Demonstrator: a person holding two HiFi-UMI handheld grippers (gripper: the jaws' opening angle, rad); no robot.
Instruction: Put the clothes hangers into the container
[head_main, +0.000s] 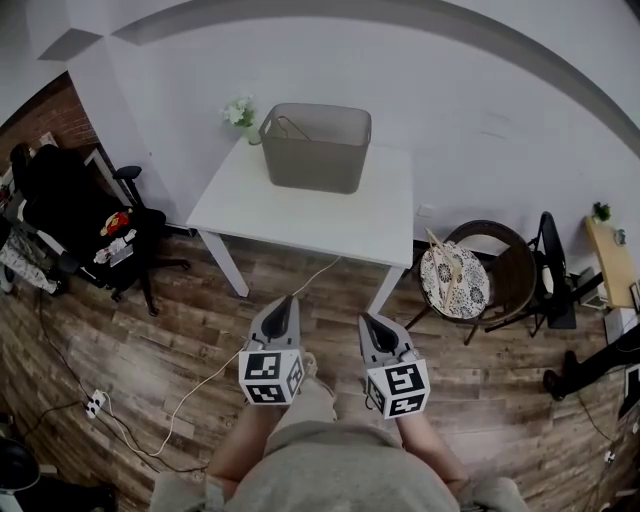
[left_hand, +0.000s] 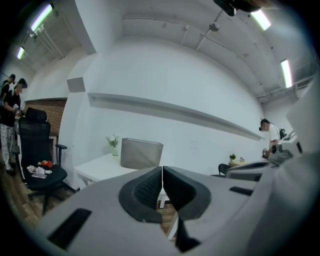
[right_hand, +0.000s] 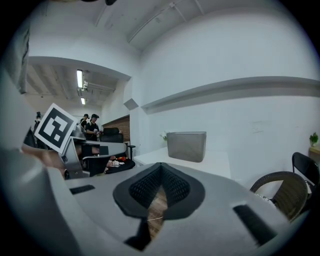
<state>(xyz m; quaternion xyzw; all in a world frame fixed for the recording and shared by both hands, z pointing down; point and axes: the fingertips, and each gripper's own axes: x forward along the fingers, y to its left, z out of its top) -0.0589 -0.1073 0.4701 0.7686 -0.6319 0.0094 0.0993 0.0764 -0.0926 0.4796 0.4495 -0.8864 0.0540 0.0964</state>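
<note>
A grey container (head_main: 315, 146) stands at the back of a white table (head_main: 300, 215); it also shows in the left gripper view as the container (left_hand: 141, 153) and in the right gripper view as the container (right_hand: 186, 146). A thin curved outline lies inside it near the left wall; I cannot tell what it is. No clothes hanger is plainly in view. My left gripper (head_main: 285, 301) and right gripper (head_main: 372, 321) hang side by side over the wooden floor, well short of the table. Both point toward it. The left gripper (left_hand: 162, 169) is shut and empty. The right gripper (right_hand: 161, 165) is shut and empty too.
A small pot of white flowers (head_main: 240, 112) stands left of the container. A black office chair (head_main: 80, 225) with clutter is at the left, a round wicker chair (head_main: 490, 270) at the right. A pale cable (head_main: 200, 385) runs across the floor. People stand at the far left (left_hand: 11, 100).
</note>
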